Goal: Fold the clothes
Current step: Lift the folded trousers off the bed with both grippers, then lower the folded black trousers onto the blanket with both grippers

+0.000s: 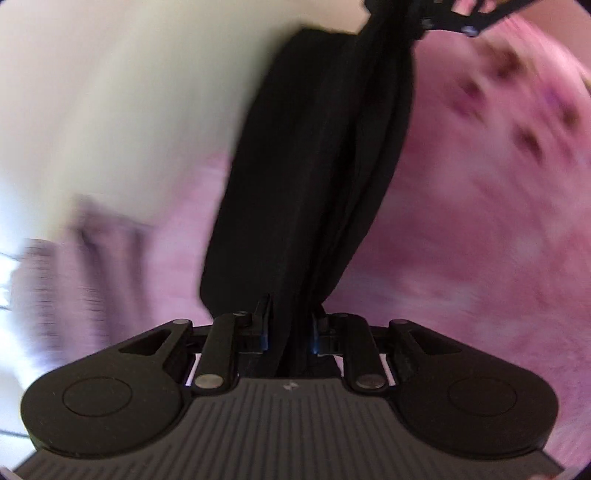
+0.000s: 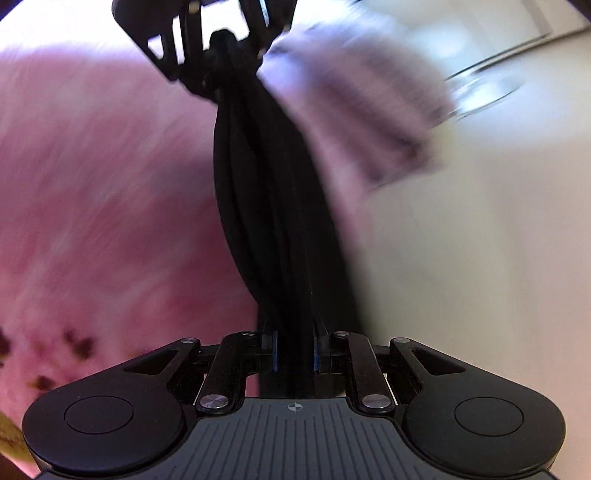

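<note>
Left gripper: lower centre of the left wrist view, its fingers clenched on a bunched end of the black garment; blue pads show on either side of the cloth.
Right gripper: lower centre of the right wrist view, its fingers likewise clamped tight on the garment's other end, with cloth filling the gap between the blue pads.
Black garment: stretched in the air between the two grippers. In the left wrist view it runs from the fingers up through the middle of the frame to the top edge, gathered into long vertical folds, with a broader flat panel on its left side. In the right wrist view it rises as a narrower rope of folds to the top centre.
Opposite gripper as seen across the cloth: the right one sits at the top right of the left wrist view; the left one sits at the top centre of the right wrist view, both gripping the fabric.
Pink surface: blurred, with dark blotchy marks, filling the right of the left wrist view and the left of the right wrist view; what it is cannot be told.
Striped cloth: pale lilac, blurred, upper right of the right wrist view; also at the lower left of the left wrist view.
Pale wall: cream, blurred, upper left of the left wrist view.
</note>
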The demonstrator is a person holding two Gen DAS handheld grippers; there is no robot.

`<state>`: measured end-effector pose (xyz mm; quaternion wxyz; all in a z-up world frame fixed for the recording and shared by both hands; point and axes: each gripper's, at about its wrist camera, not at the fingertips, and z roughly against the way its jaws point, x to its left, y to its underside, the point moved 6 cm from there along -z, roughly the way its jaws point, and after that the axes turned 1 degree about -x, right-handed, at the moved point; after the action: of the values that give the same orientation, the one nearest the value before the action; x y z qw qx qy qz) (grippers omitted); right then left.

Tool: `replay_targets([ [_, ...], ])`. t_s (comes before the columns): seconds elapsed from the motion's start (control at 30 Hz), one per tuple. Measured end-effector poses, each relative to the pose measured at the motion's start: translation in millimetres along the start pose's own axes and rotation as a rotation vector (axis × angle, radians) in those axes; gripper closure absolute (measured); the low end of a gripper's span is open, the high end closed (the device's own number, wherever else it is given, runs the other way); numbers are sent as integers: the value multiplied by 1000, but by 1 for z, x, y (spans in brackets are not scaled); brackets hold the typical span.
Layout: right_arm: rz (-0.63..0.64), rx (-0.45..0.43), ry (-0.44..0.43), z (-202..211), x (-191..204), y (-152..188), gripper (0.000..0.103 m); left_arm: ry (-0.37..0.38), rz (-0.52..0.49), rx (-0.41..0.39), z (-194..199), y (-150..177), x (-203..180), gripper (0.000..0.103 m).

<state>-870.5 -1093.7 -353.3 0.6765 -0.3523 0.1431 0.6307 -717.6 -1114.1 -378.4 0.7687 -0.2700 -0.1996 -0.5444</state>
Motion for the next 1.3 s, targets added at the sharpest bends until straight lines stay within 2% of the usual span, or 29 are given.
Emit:
replay_targets([
  [0.03,-2,18,-41,-14,15,9,88,6,-9,11,-8,4,-15,86],
  [0.13,-31,7,-68,-17,40,22,88,-12,7,-6,-7,13,-32,85],
  [0.27,-39,-5,-58,-2,48,26,85,-11,38,-17,1,17,-32,85],
  [0.47,-231,52,-149,33,35,22,84,0,46,-43,16,15,-28,86],
  [0.57,-368,53,-195,49,21,16,83,20,22,-43,17,16,-36,86],
  [0.63,-466,40,-190,50,7,18,82,38,6,-37,14,17,-42,86],
  [0.67,-515,34,-188,51,0,19,72,46,-1,-31,11,16,-45,85],
  [0.7,-569,28,-184,50,-8,20,52,56,-8,-26,8,16,-47,83],
  [0.77,-742,15,-183,32,-33,33,45,78,-6,-25,4,17,-46,83],
  [0.87,-961,31,-168,-2,-68,57,45,85,-3,-32,6,21,-49,85],
  [0.93,-1046,31,-134,-21,-88,65,45,88,-5,-25,8,21,-51,86],
  [1.0,-1009,4,-37,-33,-107,59,45,93,0,-15,8,21,-52,86],
  [1.07,-882,-70,53,-36,-119,39,45,95,9,-6,5,20,-53,86],
  [1.1,-845,-104,59,-40,-122,31,45,94,13,-1,4,19,-54,86],
  [1.17,-802,-133,51,-53,-126,19,45,91,19,6,3,18,-55,86],
  [1.3,-957,-42,-89,-108,-132,29,45,92,34,11,5,18,-56,86],
])
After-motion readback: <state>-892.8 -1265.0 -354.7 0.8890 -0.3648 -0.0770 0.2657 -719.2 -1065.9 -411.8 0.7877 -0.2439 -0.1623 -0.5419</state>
